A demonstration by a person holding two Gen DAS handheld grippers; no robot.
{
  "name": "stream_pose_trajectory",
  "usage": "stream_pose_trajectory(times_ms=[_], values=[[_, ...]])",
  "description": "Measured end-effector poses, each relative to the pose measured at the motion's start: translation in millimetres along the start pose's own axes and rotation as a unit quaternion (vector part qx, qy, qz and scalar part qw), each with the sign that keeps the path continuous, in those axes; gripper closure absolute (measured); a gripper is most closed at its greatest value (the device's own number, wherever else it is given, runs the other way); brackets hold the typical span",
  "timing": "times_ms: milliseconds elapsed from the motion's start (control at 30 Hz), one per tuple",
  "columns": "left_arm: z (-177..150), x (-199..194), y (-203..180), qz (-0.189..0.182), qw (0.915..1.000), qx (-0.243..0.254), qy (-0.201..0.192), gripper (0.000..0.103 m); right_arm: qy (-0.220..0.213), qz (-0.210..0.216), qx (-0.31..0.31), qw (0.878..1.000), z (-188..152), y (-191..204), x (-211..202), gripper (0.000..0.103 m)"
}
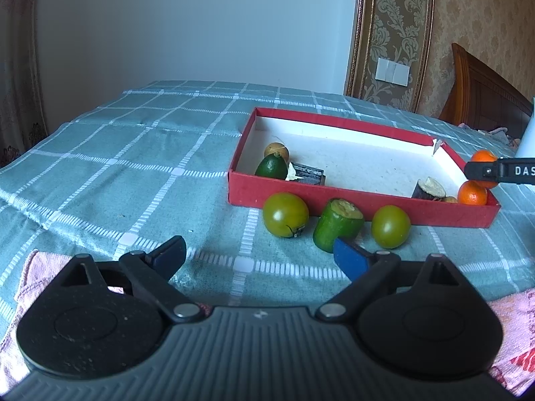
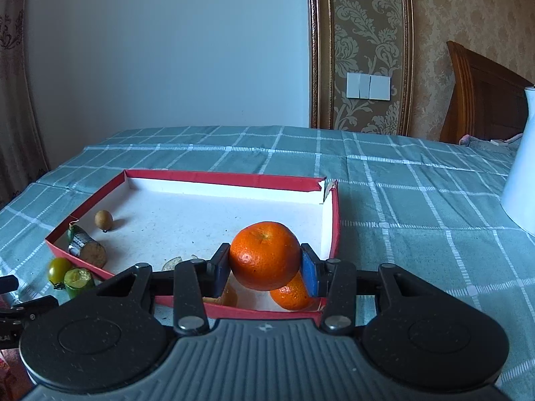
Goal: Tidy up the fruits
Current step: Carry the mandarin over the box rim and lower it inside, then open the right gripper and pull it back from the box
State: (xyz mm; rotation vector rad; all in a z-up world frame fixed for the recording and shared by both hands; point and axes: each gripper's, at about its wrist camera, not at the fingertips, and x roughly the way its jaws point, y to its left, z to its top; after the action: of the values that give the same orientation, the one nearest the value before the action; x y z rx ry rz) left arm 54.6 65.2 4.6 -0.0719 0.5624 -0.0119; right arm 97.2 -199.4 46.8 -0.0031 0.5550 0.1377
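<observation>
Several fruits are already boxed in the red box (image 2: 334,220), an orange (image 2: 264,260) is clamped by the right gripper (image 2: 264,267) above it, and two green tomatoes (image 1: 285,214) are left outside before the splayed-open left gripper (image 1: 260,257).

Your checked green tablecloth (image 1: 133,153) holds the red box (image 1: 334,200), with two green tomatoes (image 1: 285,214) just ahead of your left tongs.

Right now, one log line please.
right gripper: shut on mandarin, over red box | left gripper: open, idle | green tomatoes outside box

two tangerines (image 2: 264,260) (image 1: 472,193), two green tomatoes (image 1: 285,214) (image 1: 390,226), one box (image 1: 361,204).
</observation>
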Motion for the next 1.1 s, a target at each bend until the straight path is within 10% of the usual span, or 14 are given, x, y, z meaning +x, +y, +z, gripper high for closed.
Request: stream_pose_trajectory(times_ms=[500, 1100], values=[[1.8, 3.5, 3.1, -0.008, 0.9998, -0.011, 0.011, 0.008, 0.001, -0.006, -0.023, 1.000, -1.3, 11.1, 28.0, 0.060], [1.3, 3.7, 3.8, -0.002, 0.9999, -0.014, 0.009, 0.007, -0.038, 0.011, 0.054, 0.998, -47.5, -16.8, -29.8, 0.048]])
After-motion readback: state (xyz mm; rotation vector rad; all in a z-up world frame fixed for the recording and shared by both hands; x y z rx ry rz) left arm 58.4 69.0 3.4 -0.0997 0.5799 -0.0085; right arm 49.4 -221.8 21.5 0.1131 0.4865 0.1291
